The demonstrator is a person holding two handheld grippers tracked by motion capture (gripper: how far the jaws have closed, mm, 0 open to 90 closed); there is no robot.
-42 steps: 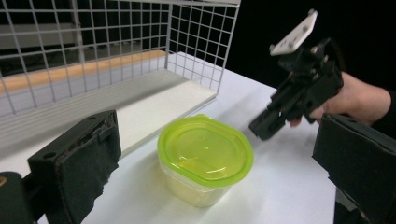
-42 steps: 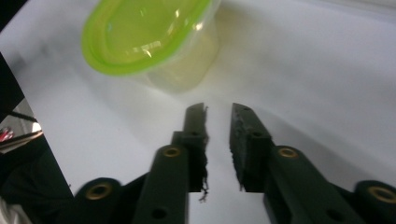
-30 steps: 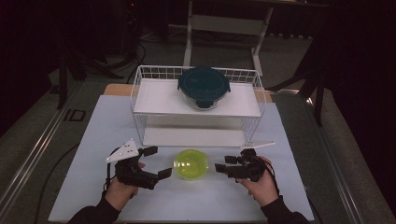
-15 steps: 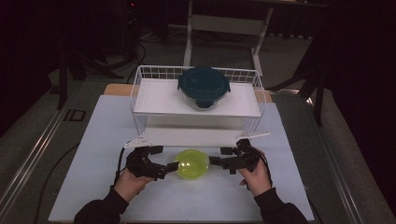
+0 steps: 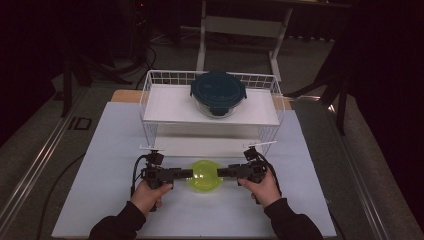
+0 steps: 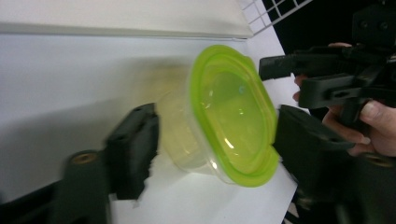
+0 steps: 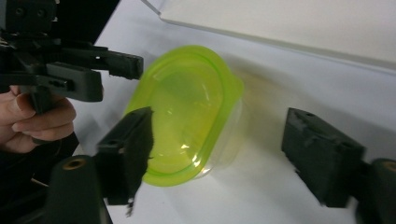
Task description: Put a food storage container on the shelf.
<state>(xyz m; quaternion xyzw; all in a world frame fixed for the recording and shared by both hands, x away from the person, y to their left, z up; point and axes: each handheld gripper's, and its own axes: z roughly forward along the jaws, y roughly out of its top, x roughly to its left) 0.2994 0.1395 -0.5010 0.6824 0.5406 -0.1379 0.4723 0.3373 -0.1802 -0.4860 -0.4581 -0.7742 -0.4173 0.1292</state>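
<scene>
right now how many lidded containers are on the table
2: the green-lidded container on the mat between the left gripper and right gripper, and the dark-lidded container on the wire shelf.

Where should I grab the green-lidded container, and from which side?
Take the green-lidded container by the clear wall just under the lid's protruding rim, one gripper from each side. It sits upright on the white mat, and the left gripper and right gripper already flank it, open. The wide lid rim should probably stop slipping.

A white table (image 5: 90, 150) stands in a dark room, grey floor (image 5: 45, 130) around it, a white frame (image 5: 240, 25) behind.
</scene>
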